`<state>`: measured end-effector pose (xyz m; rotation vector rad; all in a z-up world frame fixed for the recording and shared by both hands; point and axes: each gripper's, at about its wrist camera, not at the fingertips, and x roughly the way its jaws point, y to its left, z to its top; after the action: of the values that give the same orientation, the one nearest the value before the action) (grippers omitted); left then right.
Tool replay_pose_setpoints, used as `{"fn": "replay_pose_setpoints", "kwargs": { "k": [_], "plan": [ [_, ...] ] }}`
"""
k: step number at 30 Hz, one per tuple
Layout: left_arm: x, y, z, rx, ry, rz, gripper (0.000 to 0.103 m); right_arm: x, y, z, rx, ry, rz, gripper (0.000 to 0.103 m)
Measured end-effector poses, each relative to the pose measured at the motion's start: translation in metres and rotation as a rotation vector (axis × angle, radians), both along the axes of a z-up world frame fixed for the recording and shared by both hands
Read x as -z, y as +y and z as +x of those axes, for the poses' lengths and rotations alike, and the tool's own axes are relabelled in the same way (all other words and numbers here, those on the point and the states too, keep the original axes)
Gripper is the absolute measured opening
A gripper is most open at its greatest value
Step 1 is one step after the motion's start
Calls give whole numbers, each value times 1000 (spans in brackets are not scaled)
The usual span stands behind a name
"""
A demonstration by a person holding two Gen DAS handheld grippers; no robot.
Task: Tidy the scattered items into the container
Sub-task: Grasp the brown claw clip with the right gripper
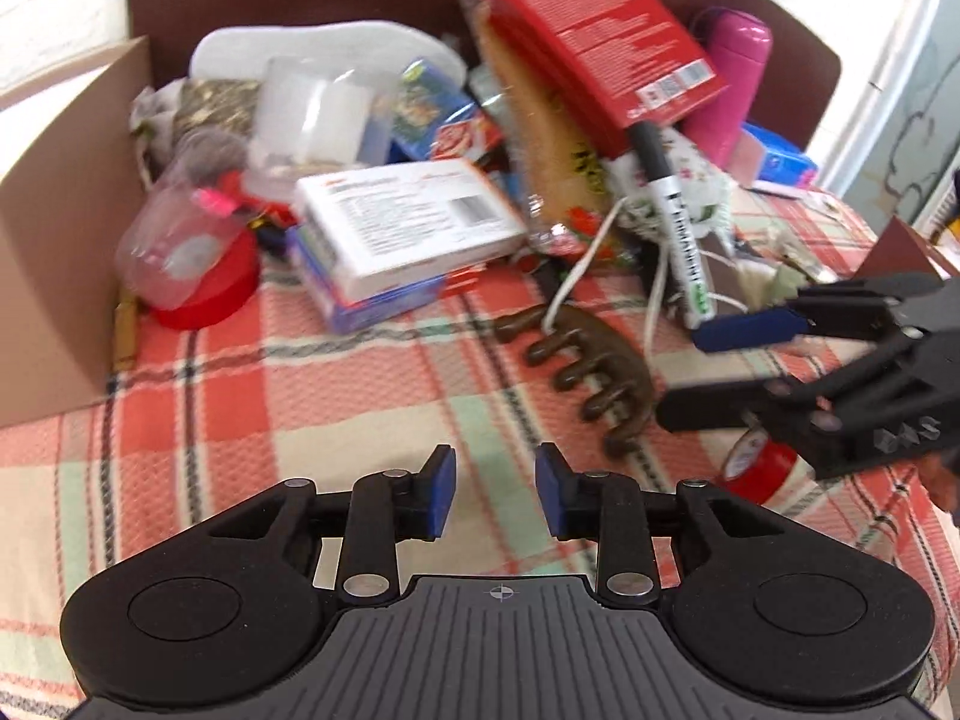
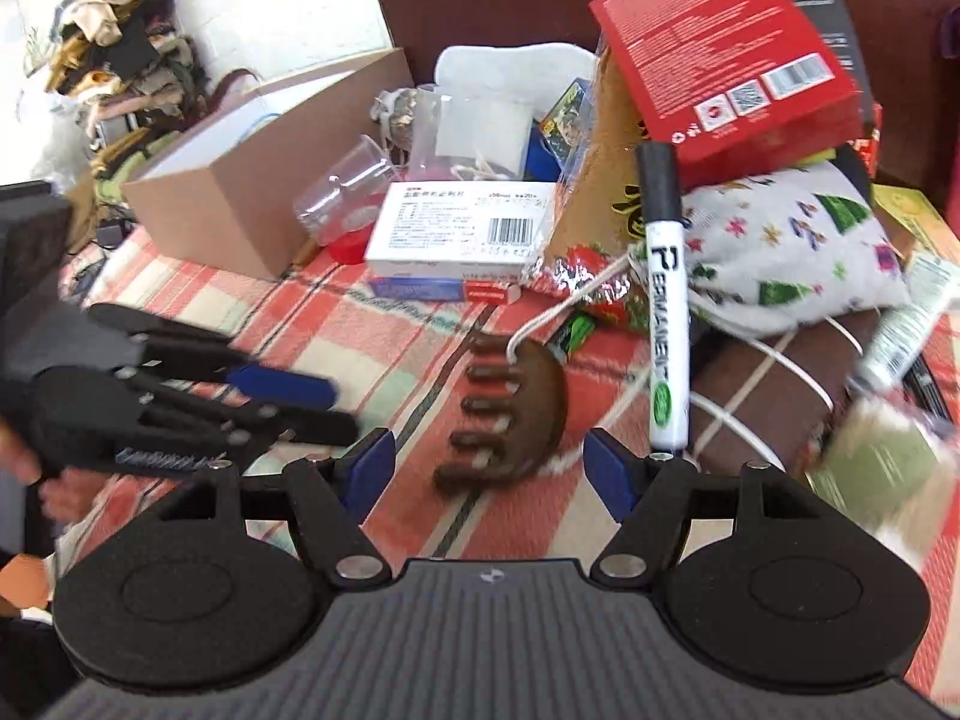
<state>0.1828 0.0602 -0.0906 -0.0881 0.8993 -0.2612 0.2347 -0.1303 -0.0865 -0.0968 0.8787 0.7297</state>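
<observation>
At the far left stands the cardboard box [image 2: 240, 204], open at the top, on a table with a checked cloth [image 1: 198, 420] in red, cream and green. Just beside the box lies a clear plastic jar [image 1: 174, 252] on its side, resting on a red roll of tape [image 1: 222, 294]. Next to it, more to the right, is a white medicine box [image 1: 408, 222] on top of a blue box [image 1: 372, 300], and behind them a heap of packets and a clear cup. The left gripper [image 1: 495, 489] hangs over bare cloth with its blue pads apart and nothing between them. Further right a brown comb [image 2: 510, 414] with thick teeth lies flat on the cloth, and a white cord passes over it. The right gripper [image 2: 489, 468] is above the near end of this comb, its jaws wide apart on either side of it; the pads do not press on it. To the right of the comb a permanent marker [image 2: 663, 300] leans against a red box [image 2: 726, 54] and a white patterned pouch [image 2: 792, 240]. At the far right edge a tube is blurred.
</observation>
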Motion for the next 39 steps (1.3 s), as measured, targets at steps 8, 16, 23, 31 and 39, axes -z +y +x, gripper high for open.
{"fn": "replay_pose_setpoints", "kwargs": {
  "k": [8,16,23,31,39],
  "plan": [
    [11,16,0,-16,31,-22,49,24,21,22,2,14,-61,57],
    [10,14,-1,-15,26,-34,54,13,22,0,-27,-64,-157,56],
    [8,4,-2,8,21,-49,54,6,21,-34,-2,-233,-376,56],
    [2,-5,-8,34,2,-54,56,0,0,-27,135,-171,-344,53],
    [-1,-10,-9,53,-10,-78,56,-6,-18,-29,163,-141,-337,25]
  ]
}}
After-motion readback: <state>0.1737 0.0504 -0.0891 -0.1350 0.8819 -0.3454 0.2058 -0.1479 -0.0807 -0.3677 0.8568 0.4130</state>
